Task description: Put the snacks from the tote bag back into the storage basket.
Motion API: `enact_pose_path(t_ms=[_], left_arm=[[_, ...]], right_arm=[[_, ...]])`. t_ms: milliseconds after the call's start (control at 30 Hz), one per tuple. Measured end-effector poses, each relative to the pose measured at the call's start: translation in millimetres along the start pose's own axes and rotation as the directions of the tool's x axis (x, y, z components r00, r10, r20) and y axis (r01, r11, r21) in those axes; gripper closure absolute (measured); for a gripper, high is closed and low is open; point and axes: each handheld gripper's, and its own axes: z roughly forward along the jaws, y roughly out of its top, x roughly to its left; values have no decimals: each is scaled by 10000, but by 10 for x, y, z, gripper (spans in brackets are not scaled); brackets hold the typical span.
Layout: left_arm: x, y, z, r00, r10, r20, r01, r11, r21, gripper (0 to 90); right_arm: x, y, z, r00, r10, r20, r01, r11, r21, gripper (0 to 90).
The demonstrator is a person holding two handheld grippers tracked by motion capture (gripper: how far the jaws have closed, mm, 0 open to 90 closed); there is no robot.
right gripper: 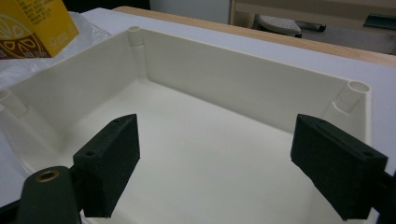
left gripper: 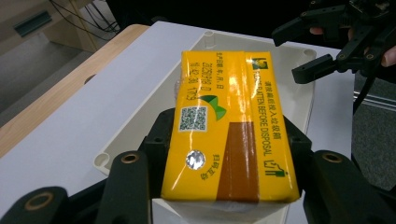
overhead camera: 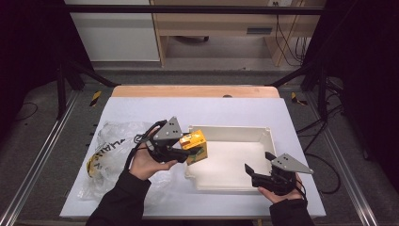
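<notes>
White table sheet (overhead camera: 141,106); left gripper (overhead camera: 181,153) clamps yellow carton (overhead camera: 195,146); right gripper (overhead camera: 256,172) spread wide over tray (overhead camera: 235,133).

The place looked like a lab or recording rig rather than a home. A wooden-edged work table covered with a white sheet (overhead camera: 141,202) stood inside a frame of black metal bars (overhead camera: 188,9), and dark curtains hung to either side of the table. Grey carpet floor (overhead camera: 47,132) with yellow-and-black hazard tape marks (overhead camera: 95,98) lay around the table, and silver aluminium rails (overhead camera: 33,174) ran along its sides. Beyond the table's far edge stood a pale wooden desk unit (overhead camera: 211,28) and a white cabinet panel (overhead camera: 117,37), with loose black cables (overhead camera: 291,42) hanging beside the desk unit.
</notes>
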Motion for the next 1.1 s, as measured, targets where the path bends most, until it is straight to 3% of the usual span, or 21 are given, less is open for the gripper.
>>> enact_pose_path(t_ms=[433,1100], left_arm=[[17,-36,178,9973,350,639,-359,9993,133,508],[-31,-151,424,9874,661,1441,-735,9962,468,507]], right_arm=[[-2,-3,1,10000,-21,0,21,10000,-15,158],[4,-12,14,10000,-61,-17,61,10000,13,158]])
